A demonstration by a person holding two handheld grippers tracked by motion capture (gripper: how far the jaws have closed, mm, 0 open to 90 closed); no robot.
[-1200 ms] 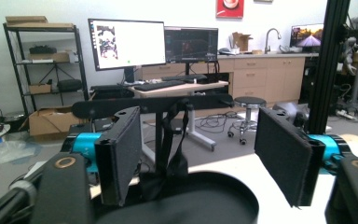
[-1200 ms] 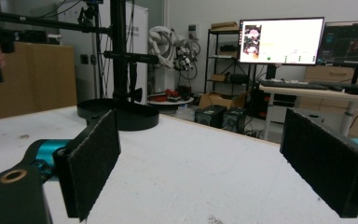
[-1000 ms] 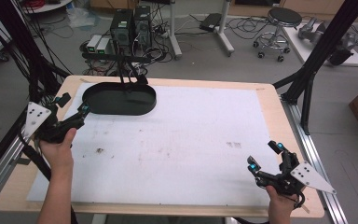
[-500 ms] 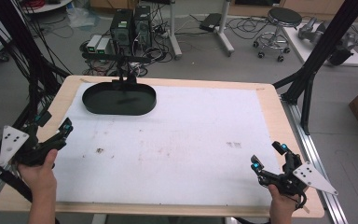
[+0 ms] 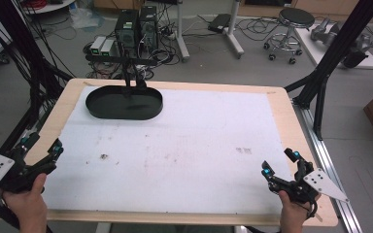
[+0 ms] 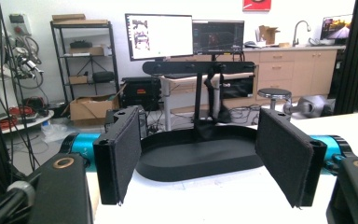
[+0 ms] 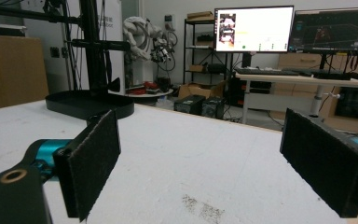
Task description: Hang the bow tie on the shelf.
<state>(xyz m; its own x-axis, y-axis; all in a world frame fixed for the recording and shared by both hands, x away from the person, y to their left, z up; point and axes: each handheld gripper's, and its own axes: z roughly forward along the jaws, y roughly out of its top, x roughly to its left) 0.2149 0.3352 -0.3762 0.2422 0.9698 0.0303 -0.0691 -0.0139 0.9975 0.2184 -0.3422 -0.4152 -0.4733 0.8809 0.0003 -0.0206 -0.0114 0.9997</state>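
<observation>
At the near left corner of the table I have the left gripper [image 5: 41,151] in my left hand [image 5: 26,206], jaws spread wide with nothing between them, aimed up the table toward the black oval plastic tray [image 5: 124,102]. My right hand [image 5: 294,217] holds the right gripper [image 5: 279,162] at the near right corner, its jaws likewise well apart and empty, angled toward the far left. Both forearms come in low from the bottom edge, well apart from each other.

In the left gripper view the black oval plastic tray [image 6: 200,154] sits framed between the two padded jaws, with a dark stand [image 6: 199,79] rising behind it. The tray lies at the far left of the table, its long axis running left to right along the far edge.

The table [image 5: 281,104] is pale wood covered by a scuffed white sheet [image 5: 199,145]. Beyond it I see grey floor, computer boxes [image 5: 136,26], cables and a round stool [image 5: 296,19].
</observation>
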